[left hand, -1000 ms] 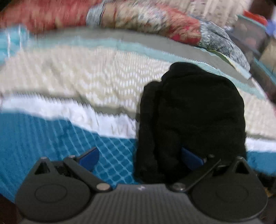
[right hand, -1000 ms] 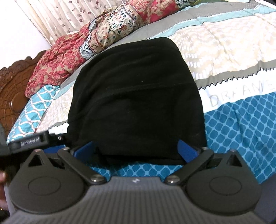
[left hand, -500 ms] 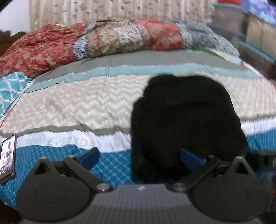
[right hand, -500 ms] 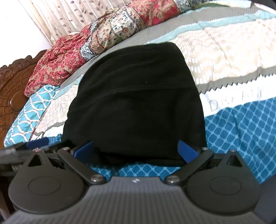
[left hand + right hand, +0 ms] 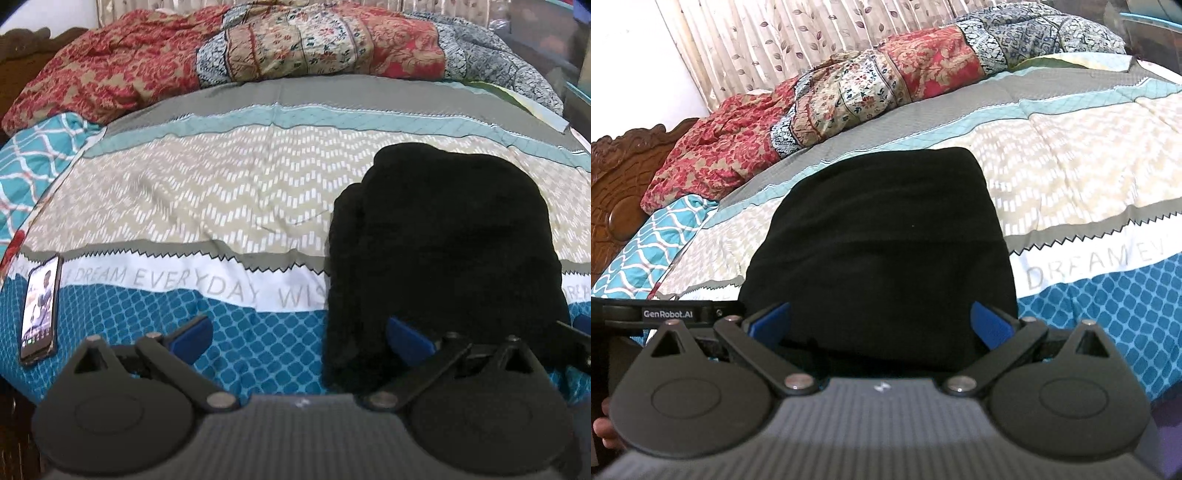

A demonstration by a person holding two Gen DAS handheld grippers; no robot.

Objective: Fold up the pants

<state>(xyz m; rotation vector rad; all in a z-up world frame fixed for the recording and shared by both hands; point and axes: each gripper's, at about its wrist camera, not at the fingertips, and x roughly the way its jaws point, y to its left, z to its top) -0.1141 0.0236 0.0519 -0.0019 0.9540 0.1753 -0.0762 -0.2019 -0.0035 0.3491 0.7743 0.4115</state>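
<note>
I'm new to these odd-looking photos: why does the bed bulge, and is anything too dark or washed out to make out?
Left wrist view: fisheye lens bows the bedspread into a dome; the black pants show almost no fold detail. Right wrist view: same bowing, pants again near featureless, cream quilt stripe slightly washed out at right; both reasonably sharp.

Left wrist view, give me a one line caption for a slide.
Open left gripper hovers at the bed's near edge beside folded black pants on a patterned bedspread, a lit phone lying at far left.
</note>
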